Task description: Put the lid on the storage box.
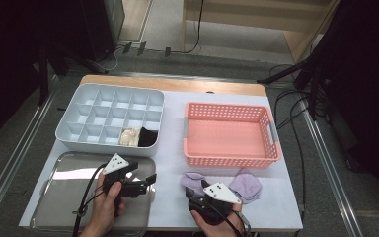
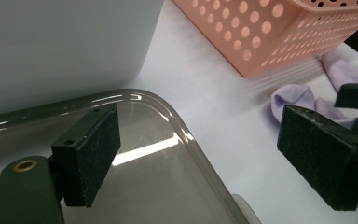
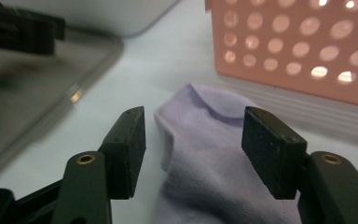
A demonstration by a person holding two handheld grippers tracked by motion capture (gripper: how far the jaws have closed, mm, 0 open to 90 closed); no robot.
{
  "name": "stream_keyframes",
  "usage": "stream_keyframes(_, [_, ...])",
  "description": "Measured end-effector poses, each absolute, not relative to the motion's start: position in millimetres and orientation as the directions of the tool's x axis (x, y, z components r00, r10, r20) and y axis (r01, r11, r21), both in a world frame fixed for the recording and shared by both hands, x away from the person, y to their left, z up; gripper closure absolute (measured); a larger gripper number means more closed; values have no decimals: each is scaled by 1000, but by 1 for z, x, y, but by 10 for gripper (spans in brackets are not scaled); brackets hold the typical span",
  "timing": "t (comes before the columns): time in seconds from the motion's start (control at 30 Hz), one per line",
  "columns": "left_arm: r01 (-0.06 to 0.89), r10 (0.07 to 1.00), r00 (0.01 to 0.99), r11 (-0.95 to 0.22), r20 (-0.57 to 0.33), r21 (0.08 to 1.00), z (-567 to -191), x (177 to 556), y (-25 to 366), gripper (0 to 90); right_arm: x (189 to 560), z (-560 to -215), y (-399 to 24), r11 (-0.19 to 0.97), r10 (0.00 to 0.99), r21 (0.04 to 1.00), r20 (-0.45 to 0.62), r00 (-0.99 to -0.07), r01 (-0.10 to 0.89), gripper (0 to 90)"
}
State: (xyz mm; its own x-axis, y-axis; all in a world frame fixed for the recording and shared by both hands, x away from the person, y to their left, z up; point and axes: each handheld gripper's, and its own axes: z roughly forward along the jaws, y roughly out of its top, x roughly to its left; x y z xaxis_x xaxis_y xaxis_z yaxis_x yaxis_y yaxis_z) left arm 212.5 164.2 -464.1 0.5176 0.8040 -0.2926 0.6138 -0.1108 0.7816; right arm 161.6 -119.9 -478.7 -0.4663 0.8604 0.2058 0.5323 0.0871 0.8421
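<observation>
On the white tabletop (image 1: 172, 163), a soft lilac knit sock (image 3: 205, 154) lies crumpled just before the perforated pink plastic basket (image 1: 229, 131). The right hand-held gripper (image 3: 193, 149) straddles it, flat black pads parted and not pressing. The left hand-held gripper (image 2: 200, 154) stands open over the glossy metal tray (image 1: 64, 197).

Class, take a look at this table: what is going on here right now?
A person holds a gripper in each hand. The right gripper hangs over a lilac sock lying on the white table in front of the pink basket, jaws open on either side of it, not pressing. The left gripper waits open over the metal tray. The grey divided box already holds a cream item and a black one.
</observation>
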Motion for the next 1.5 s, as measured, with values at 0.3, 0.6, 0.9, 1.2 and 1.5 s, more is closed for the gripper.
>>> stream_keyframes(0.3, [603,791,539,-125,-287,788,-462,209,157,142,155,-470,-140,26,887,867,210,-412,497,386])
stream_keyframes(0.6, [605,790,538,-120,-293,787,-462,211,154,144,167,-492,-145,69,933,817,151,-328,572,394])
stream_keyframes(0.9, [615,792,528,-107,-307,781,-462,212,154,144,173,-500,-141,68,918,814,176,-356,577,636])
stream_keyframes(1.2, [608,778,559,-149,-287,780,-461,200,142,142,180,-495,-129,115,793,805,278,-542,582,822])
stream_keyframes(1.5, [604,763,585,-182,-276,776,-461,198,134,141,166,-484,-124,111,810,854,218,-544,508,503])
